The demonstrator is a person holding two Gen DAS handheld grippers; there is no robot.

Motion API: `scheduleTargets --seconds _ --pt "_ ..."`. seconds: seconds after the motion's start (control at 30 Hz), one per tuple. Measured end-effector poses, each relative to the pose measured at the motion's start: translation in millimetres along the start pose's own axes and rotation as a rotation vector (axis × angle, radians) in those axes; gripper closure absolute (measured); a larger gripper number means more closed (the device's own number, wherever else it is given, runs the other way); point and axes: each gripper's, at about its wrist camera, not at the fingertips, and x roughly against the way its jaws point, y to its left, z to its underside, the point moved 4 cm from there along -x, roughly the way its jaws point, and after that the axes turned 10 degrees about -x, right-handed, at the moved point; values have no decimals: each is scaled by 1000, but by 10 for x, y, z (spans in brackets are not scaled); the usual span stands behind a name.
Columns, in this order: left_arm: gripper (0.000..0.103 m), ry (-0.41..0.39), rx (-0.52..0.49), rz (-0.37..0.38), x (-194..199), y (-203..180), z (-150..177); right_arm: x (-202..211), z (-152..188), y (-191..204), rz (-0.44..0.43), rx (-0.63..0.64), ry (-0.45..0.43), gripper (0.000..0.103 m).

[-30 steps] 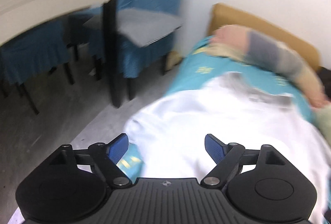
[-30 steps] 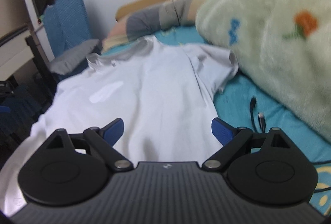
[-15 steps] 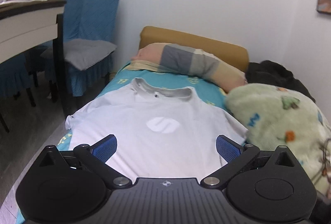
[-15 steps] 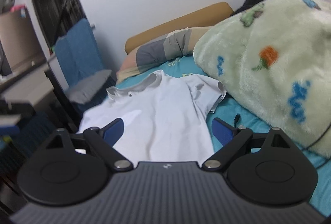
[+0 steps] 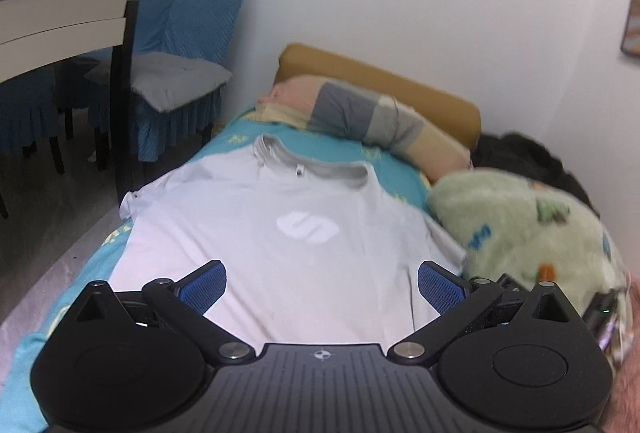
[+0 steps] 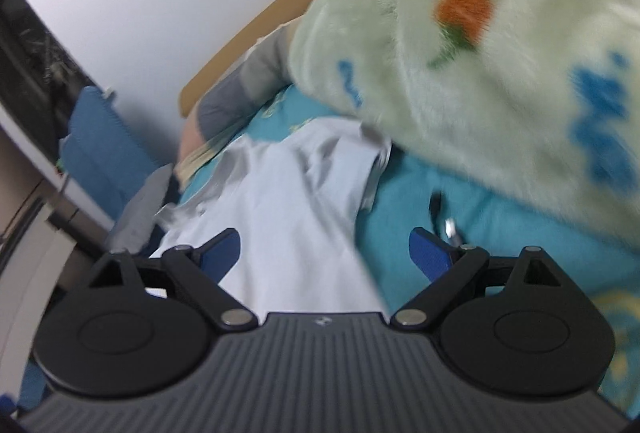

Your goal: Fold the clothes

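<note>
A white T-shirt (image 5: 280,233) with a grey collar and a pale chest logo lies spread flat, front up, on the teal bed sheet (image 5: 100,261). My left gripper (image 5: 322,287) is open and empty above the shirt's lower half. My right gripper (image 6: 324,251) is open and empty over the shirt's right side; the shirt (image 6: 288,201) and its rumpled right sleeve (image 6: 360,153) show ahead of it in the blurred right wrist view.
A green fleece blanket (image 5: 532,229) is piled right of the shirt and fills the right wrist view (image 6: 500,53). A striped pillow (image 5: 372,121) lies at the headboard. A blue-covered chair (image 5: 180,33) and table (image 5: 60,13) stand left. A cable (image 6: 440,213) lies on the sheet.
The left view has swung from the bed's left edge to face the shirt squarely and moved closer. The right gripper has tilted and moved toward the shirt's right sleeve and blanket.
</note>
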Motion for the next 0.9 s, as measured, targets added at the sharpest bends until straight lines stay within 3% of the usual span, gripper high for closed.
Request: scheduleTargets --seconds 0.13,0.2,0.27,0.37,0.43,0.5,0.6,0.73,0.9 --pt "0 -30 25 6 -298 85 -31 -649 -166 -48 76 47 -20 10" --pt "0 -46 68 25 -467 189 -5 -955 -209 -101 82 27 -36 22" --pt "0 -81 98 0 -608 295 26 -1227 -254 -154 76 -6 -61 20" --pt "2 -58 129 -7 -882 416 63 -1322 -325 -14 80 27 -53 23" --pt "6 -34 146 -10 -1054 480 94 -1386 -372 79 83 48 -47 37" --pt "10 -18 120 -37 -1175 497 104 -1450 -419 173 86 70 -42 69" --pt "10 -33 79 -69 -1227 501 75 -1546 -489 313 91 102 -33 94" --pt "11 -45 63 -87 -1106 553 26 -1331 -642 861 64 249 -100 97" --pt "9 -59 193 -74 -853 845 -63 -1002 -859 1802 20 437 -198 97"
